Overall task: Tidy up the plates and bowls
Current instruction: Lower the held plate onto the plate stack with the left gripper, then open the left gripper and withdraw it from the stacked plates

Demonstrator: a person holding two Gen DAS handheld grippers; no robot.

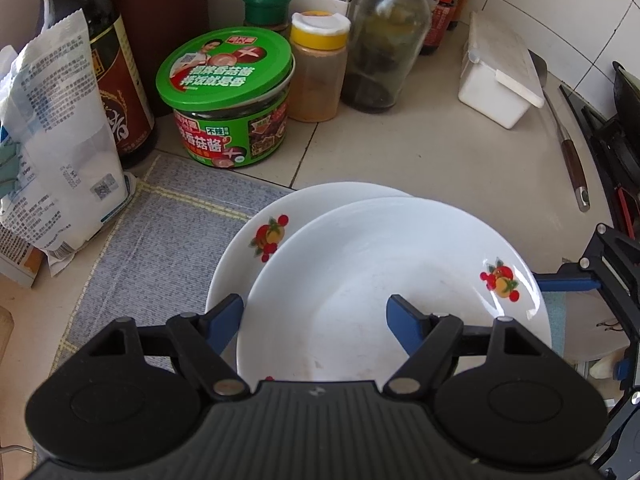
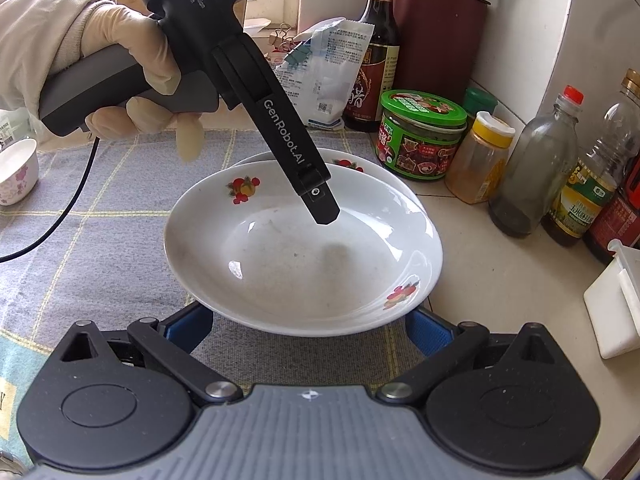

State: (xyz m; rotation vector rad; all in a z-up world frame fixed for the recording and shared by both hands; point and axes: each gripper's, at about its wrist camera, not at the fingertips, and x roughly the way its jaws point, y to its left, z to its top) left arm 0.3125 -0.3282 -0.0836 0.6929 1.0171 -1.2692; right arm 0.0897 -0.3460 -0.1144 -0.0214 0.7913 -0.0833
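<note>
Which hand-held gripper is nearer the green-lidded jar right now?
Left. The left hand-held gripper hangs over the top plate, short of the green-lidded jar; the right hand-held gripper sits at the plate's rim farthest from the jar.

Daylight falls on a beige tiled surface (image 1: 400,152) backed by a white tiled wall (image 1: 560,12), partly covered by a grey checked cloth (image 1: 160,232).

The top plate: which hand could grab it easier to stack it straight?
Probably left. The left gripper straddles the rim of the top plate, one finger inside, one outside, so closing could pinch it. The right gripper is open, both fingers low under the near edge.
</note>
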